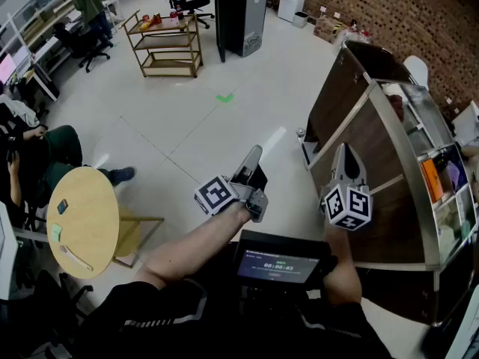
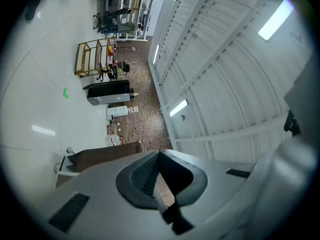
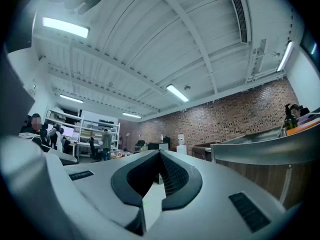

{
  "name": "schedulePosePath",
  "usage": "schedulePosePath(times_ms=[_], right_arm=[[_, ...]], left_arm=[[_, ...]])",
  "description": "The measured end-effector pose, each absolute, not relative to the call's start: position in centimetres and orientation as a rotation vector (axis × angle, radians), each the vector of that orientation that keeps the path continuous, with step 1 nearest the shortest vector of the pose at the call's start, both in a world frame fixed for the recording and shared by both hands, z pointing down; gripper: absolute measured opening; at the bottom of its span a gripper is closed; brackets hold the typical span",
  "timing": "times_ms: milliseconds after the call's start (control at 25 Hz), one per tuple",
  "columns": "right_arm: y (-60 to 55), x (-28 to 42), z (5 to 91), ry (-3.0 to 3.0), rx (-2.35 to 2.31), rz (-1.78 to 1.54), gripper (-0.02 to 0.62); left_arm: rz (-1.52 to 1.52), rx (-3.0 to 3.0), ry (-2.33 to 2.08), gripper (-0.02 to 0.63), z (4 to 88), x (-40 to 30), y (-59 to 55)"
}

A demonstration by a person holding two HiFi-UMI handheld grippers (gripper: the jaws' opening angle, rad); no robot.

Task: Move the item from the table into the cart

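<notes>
Step in hand: approach; nothing has been picked up yet.

1. Round desk (image 1: 90, 204), low at the left of the head view. A small dark item (image 1: 62, 206) and a green item (image 1: 55, 232) lie near its left edge. Which one the task means cannot be determined.
2. Cart (image 1: 168, 42): stands well beyond the desk, across open floor.
3. Left hand-held gripper (image 1: 253, 157): right of the desk, well apart from it. Clenched, with nothing between its jaws, and aimed away from the desk.
4. Right hand-held gripper (image 1: 346, 157): farther right of the desk, beside a wooden shelf unit (image 1: 374, 148). Clenched and empty.

Next move, as judged: turn toward the desk, release one hand-held gripper's jaws, then lower it over the item.
</notes>
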State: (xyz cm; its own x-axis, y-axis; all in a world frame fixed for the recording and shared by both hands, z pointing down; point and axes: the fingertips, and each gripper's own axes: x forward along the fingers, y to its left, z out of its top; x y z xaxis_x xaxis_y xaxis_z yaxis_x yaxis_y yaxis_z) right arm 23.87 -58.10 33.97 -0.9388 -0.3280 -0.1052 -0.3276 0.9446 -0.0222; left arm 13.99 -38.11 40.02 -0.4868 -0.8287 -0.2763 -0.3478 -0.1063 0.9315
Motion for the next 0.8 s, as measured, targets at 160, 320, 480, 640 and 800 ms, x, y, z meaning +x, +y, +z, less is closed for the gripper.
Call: schedulePosePath(times_ms=[160, 320, 480, 640, 800], right_arm=[[-58.2, 23.2, 32.9, 2.991, -0.394, -0.005, 0.003], [-54.3, 19.7, 31.6, 3.035, -0.227, 0.016, 0.003], [-48.1, 15.1, 32.5, 3.074, -0.024, 0.005, 0.003], [-38.8, 10.2, 31.6, 3.060, 0.174, -0.006, 0.003], [-25.1, 4.3, 31.3, 3.048, 0.360, 0.014, 0.003]], left_arm=[[-1.665, 1.283, -1.819, 0.000, 38.8, 14.3, -37.7], [-1.721, 1.217, -1.931, 0.000, 37.0, 13.2, -32.7], [-1.758, 1.151, -2.041, 0.000, 37.1, 12.4, -25.9], [-1.742, 1.007, -2.204, 0.000, 37.1, 10.3, -16.2], [-1.722, 0.848, -2.365, 0.000, 38.0, 7.4, -2.0]])
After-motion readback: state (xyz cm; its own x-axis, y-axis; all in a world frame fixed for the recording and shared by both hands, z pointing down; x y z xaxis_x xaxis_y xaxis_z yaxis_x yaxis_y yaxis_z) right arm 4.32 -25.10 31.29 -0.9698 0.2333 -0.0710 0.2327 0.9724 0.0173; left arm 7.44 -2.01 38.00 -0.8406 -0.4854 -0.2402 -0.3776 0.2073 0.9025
